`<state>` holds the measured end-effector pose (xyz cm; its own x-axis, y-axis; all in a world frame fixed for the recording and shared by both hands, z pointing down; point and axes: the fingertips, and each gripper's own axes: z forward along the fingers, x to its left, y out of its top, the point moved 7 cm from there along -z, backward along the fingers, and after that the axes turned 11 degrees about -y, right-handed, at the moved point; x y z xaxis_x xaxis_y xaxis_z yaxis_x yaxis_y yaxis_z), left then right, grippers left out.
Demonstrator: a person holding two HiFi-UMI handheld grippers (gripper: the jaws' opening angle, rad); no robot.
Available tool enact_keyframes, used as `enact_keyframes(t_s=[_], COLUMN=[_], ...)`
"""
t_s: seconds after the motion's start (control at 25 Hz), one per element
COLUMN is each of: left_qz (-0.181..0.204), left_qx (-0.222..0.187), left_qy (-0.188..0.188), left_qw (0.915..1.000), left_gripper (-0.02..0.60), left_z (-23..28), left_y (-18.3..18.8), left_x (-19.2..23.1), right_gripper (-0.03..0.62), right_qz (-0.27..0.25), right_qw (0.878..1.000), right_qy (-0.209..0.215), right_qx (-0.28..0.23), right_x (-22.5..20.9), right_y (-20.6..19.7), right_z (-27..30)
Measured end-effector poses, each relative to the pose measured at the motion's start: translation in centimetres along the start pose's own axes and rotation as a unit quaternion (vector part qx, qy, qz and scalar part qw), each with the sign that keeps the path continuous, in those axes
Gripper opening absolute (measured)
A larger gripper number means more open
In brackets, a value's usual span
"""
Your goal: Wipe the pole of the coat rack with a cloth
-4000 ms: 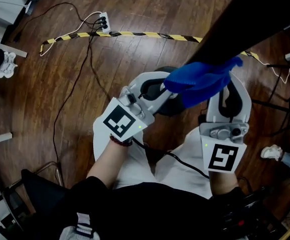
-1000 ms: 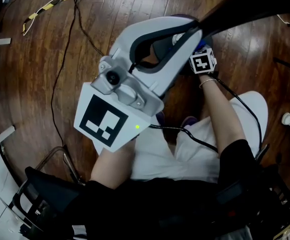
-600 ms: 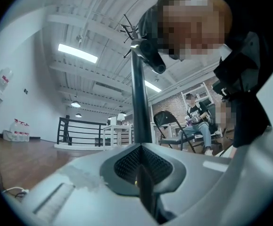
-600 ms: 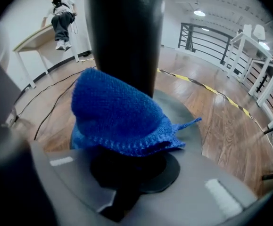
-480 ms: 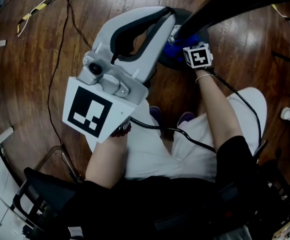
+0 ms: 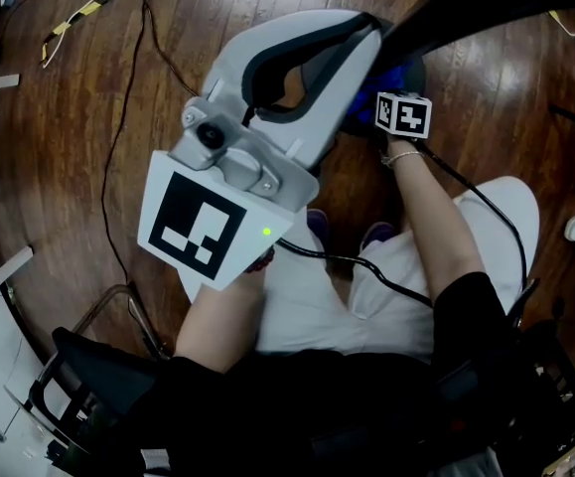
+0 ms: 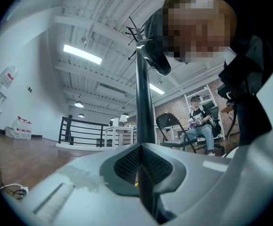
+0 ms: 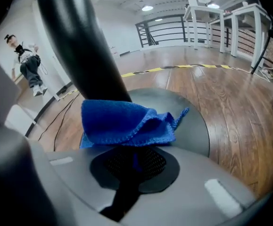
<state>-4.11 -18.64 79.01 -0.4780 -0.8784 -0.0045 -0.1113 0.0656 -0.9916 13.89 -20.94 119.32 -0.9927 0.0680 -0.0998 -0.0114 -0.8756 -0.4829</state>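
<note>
- The left gripper (image 7: 142, 150) is nearest the head camera, raised high. Its jaws are closed on the pole (image 7: 144, 93), which rises straight out of the seam between the pads. I judge it to be the steadying hold.
- Under it, in the head view, are the person's white trousers (image 6: 297, 306). The right forearm reaches down past them towards the floor.
- The right gripper (image 8: 134, 158) is held low at the foot of the rack. Its jaws are pinched shut on a fold of the blue cloth (image 8: 122, 124).
- The cloth bunches out in front of the jaws. Its far edge lies against the pole just above the round dark base (image 8: 195, 121), and one loose corner hangs over the base.
- The wipe appears to be at the bottom end of a pass, with the cloth at the lowest part of the pole.
- The next move probably calls for drawing the cloth up along the pole with the pinch held and the fabric pressed to the metal. The left gripper should hold the rack steady so it does not tip or turn.
- The cloth touches only one side of the pole, so the other faces would need the right gripper brought round them.
- Beyond the base is the wooden floor (image 8: 235, 88). A black cable (image 6: 118, 137) and a strip of yellow-and-black tape (image 6: 78, 13) lie on it, well apart from the rack.
</note>
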Motion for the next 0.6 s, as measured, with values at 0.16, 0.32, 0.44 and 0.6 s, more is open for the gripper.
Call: enact_keyframes(t_s=[0.16,0.32,0.44,0.6], left_qz=[-0.006,-0.004,-0.011,0.003], left_qx=[0.006,0.010,0.000,-0.004], left_qy=[-0.004,-0.005,-0.009,-0.024], left_qw=[1.0000,0.9999,0.9999,0.9997], left_gripper=[0.006,0.006,0.006,0.006], left_z=[0.1,0.4,0.5,1.2], left_y=[-0.5,-0.8,-0.8,-0.5], left_x=[0.1,0.1,0.1,-0.3], right_gripper=[0.021,0.021,0.021,0.021], right_qz=[0.048,0.134,0.215,0.313], right_qw=[0.998,0.987,0.969,0.932], right_qy=[0.042,0.084,0.119,0.179], right_qx=[0.000,-0.014,-0.024,-0.047], right_x=[0.8,1.8,2.0,2.7], right_y=[0.1,-0.1,-0.3,-0.1], right_z=[0.0,-0.3,-0.4,-1.0])
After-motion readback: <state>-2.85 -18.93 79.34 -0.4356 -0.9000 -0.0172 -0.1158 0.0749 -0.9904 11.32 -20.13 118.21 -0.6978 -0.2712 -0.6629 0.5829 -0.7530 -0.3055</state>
